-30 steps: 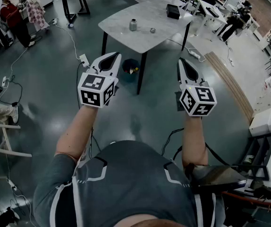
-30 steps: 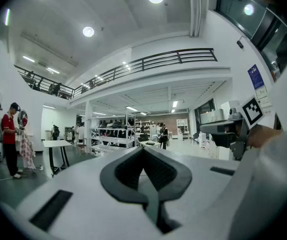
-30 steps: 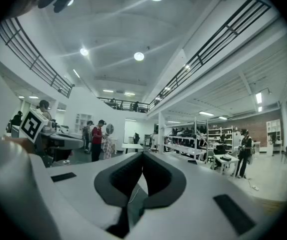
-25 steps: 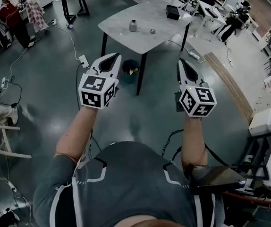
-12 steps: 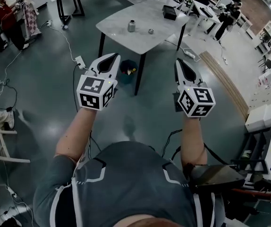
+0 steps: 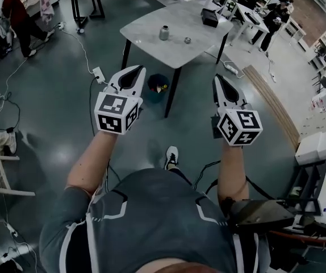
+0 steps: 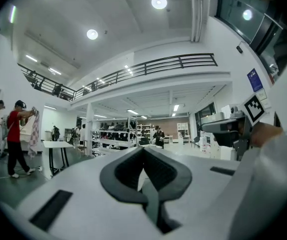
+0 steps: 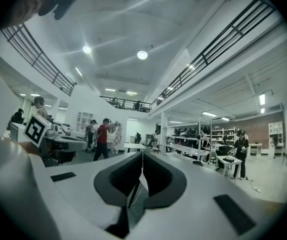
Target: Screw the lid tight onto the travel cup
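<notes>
Currently readable: I can pick out no word or brand. The only print is the black-and-white square pattern on each marker cube (image 6: 116,112), and a blue wall sign (image 7: 255,79) in the left gripper view is too small to read.
Left gripper (image 6: 136,67): in the left gripper view I see its jaws fully together, the dark pads meeting along one line with nothing between them. It points level, out over the floor toward the table.
Right gripper (image 6: 216,77): the right gripper view shows the same, jaws closed tip to tip on nothing. It is held level, beside the left one and apart from it.
Travel cup (image 6: 164,33): a grey metal cup stands upright on the table, well ahead of both grippers and touched by neither.
Lid (image 6: 187,40): a small round piece lies on the tabletop to the right of the cup, apart from it.
Table (image 6: 149,37): a pale stone-look top on black legs, with a black box (image 6: 209,17) near its far edge.
Under the table: a dark bin (image 6: 158,86) with something bright inside.
Floor: grey-green and shiny. A white power strip (image 6: 100,74) with cables lies left of the left gripper, and one white shoe (image 6: 171,156) shows between the arms.
Bystander: a person in a red top (image 6: 16,10) stands at far left, well away from the table.
</notes>
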`<control>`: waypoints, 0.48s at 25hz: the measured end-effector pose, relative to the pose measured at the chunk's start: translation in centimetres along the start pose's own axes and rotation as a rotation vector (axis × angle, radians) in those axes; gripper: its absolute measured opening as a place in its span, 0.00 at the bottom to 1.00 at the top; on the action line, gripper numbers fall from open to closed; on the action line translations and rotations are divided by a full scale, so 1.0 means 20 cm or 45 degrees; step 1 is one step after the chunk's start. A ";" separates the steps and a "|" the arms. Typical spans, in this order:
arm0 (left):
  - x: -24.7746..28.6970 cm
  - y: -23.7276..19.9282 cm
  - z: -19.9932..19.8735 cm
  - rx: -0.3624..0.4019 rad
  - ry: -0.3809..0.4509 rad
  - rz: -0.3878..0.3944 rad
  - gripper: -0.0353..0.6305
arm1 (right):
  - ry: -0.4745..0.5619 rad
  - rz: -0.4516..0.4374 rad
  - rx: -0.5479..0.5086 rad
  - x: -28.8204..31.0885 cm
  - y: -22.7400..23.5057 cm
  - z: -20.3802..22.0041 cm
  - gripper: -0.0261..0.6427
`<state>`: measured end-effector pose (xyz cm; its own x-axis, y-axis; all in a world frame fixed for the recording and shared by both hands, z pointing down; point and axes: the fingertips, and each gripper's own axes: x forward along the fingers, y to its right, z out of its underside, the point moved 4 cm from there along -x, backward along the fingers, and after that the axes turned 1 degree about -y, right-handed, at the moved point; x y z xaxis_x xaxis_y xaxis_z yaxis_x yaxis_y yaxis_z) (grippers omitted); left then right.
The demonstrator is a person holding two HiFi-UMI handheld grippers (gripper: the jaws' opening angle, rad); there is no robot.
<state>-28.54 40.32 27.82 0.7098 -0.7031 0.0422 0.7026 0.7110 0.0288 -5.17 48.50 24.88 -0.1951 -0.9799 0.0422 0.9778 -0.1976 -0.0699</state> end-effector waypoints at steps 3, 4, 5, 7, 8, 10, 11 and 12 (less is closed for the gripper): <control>0.10 -0.07 0.02 0.004 -0.017 -0.022 0.07 | 0.020 -0.035 0.015 0.13 0.05 0.02 0.08; 0.14 -0.08 0.02 0.010 -0.023 -0.026 0.07 | 0.019 -0.052 0.014 0.18 0.07 0.02 0.08; 0.18 -0.09 0.02 0.019 -0.026 -0.032 0.07 | 0.020 -0.066 0.011 0.23 0.10 0.03 0.08; 0.29 -0.11 -0.01 0.036 -0.024 -0.050 0.07 | 0.027 -0.089 0.005 0.33 0.18 0.02 0.08; 0.34 -0.13 -0.02 0.036 -0.017 -0.061 0.07 | 0.031 -0.099 0.003 0.38 0.23 0.02 0.08; 0.46 -0.16 -0.04 0.009 0.004 -0.085 0.07 | 0.038 -0.116 0.000 0.48 0.33 0.01 0.08; 0.52 -0.17 -0.05 -0.015 0.013 -0.092 0.07 | 0.042 -0.123 0.001 0.52 0.38 0.01 0.08; 0.59 -0.18 -0.06 -0.036 0.019 -0.093 0.07 | 0.045 -0.131 0.004 0.57 0.43 0.00 0.08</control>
<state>-22.66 29.44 26.98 0.6571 -0.7533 0.0259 0.7535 0.6574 0.0028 1.12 35.70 24.69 -0.2970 -0.9548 0.0137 0.9527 -0.2972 -0.0638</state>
